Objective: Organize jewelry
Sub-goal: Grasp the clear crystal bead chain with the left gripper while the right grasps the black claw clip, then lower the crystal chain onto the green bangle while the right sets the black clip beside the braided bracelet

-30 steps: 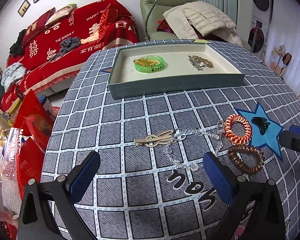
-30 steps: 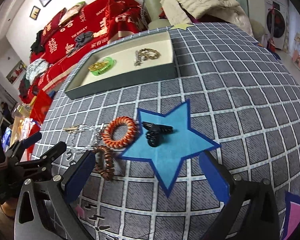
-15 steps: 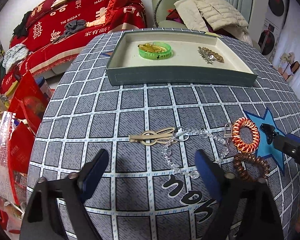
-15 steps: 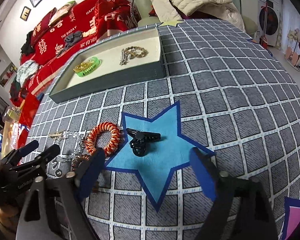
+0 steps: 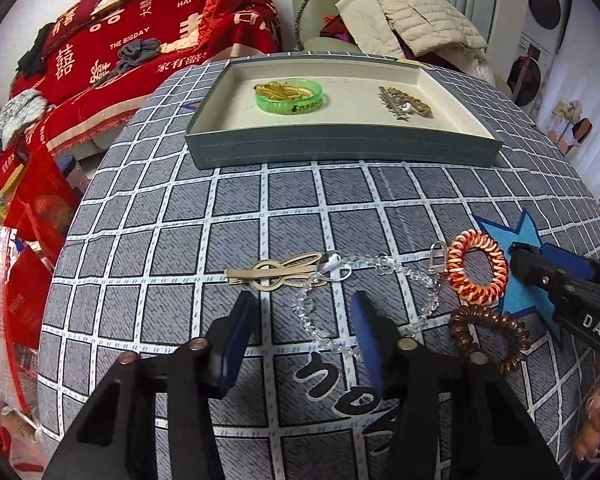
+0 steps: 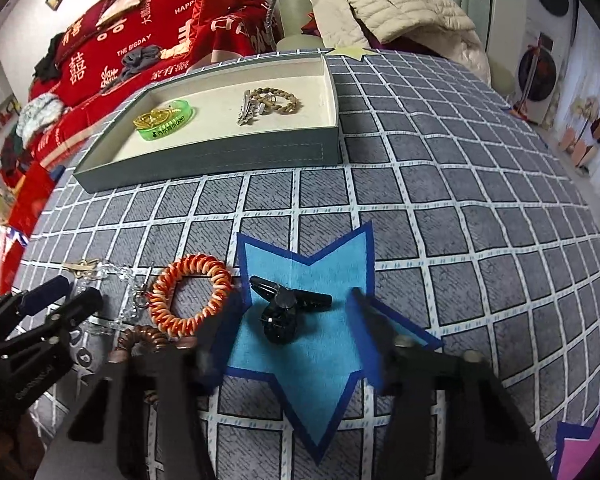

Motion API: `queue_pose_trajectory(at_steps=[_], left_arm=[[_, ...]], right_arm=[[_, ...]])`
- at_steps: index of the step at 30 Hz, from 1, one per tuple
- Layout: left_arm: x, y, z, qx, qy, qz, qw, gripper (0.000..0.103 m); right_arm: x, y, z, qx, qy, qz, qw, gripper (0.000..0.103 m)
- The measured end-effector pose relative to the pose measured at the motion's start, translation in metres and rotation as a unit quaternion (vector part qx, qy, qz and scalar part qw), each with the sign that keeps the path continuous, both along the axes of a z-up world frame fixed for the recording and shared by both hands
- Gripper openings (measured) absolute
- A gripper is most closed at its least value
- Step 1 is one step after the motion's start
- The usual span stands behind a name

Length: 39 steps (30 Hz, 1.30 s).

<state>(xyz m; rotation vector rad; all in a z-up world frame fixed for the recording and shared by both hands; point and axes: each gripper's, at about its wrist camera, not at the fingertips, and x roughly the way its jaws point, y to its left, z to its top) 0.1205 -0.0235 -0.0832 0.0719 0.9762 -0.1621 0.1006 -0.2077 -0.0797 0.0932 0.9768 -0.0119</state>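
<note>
In the left wrist view my left gripper hangs low over the checked tablecloth, its jaws closing. A clear bead chain runs between the blue pads without touching them. A gold hair clip lies just beyond the tips. My right gripper is also closing, astride a black claw clip on a blue star patch, with gaps on both sides. An orange coil tie and a brown coil tie lie between the two grippers. At the back, the grey tray holds a green bracelet and a gold chain.
The round table's edge drops off at the left above red bags on the floor. A red-covered sofa and an armchair with a beige jacket stand behind the table. A pink star patch sits at the near right.
Both grippers' jaws have narrowed by about half. The right gripper has come closer, down over the black claw clip. The left gripper has tipped in over the bead chain.
</note>
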Motion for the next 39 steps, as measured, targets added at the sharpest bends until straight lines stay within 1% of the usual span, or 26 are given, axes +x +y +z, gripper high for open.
queue_pose_trajectory(at_steps=[1,2,3,4,6,8,9,11,15,27,39], left_arm=[[0.0,-0.001,0.0,-0.001,-0.001,-0.004,1.0,0.055],[-0.001,-0.003,0.001,0.0,-0.001,-0.008,1.0,0.05],[-0.001,-0.004,0.001,0.0,-0.002,-0.011,0.9999,0.046],[-0.001,-0.005,0.001,0.001,-0.003,-0.016,0.9999,0.032],[-0.002,-0.007,0.002,0.0,-0.003,-0.025,0.9997,0.032],[-0.003,-0.004,0.003,-0.02,0.001,-0.029,0.9994,0.032],[-0.003,0.0,0.004,-0.035,0.003,-0.029,0.9989,0.032],[-0.005,0.005,0.009,-0.054,-0.001,-0.028,0.9981,0.032],[-0.009,0.015,0.021,-0.076,-0.009,-0.03,0.9966,0.032],[-0.012,0.018,0.057,-0.09,-0.045,-0.051,0.9937,0.032],[-0.006,0.014,0.086,-0.098,-0.075,-0.066,0.9902,0.032]], right_arm=[[0.0,-0.001,0.0,-0.001,0.0,0.002,1.0,0.041],[-0.001,-0.001,0.0,-0.003,-0.001,0.003,1.0,0.038],[-0.002,-0.001,0.0,-0.003,-0.002,0.004,1.0,0.038],[-0.002,-0.002,0.0,-0.004,-0.004,0.006,1.0,0.038],[-0.004,-0.002,-0.001,-0.003,-0.005,0.009,1.0,0.038],[-0.004,-0.003,0.0,0.002,-0.005,0.011,1.0,0.038],[-0.005,-0.005,0.0,0.011,-0.005,0.012,1.0,0.038],[-0.007,-0.01,0.002,0.031,-0.009,0.009,0.999,0.038],[-0.011,-0.019,0.007,0.049,-0.015,0.006,0.999,0.038],[-0.014,-0.028,0.026,0.077,-0.031,0.007,0.997,0.038],[-0.006,-0.025,0.055,0.085,-0.055,0.018,0.995,0.038]])
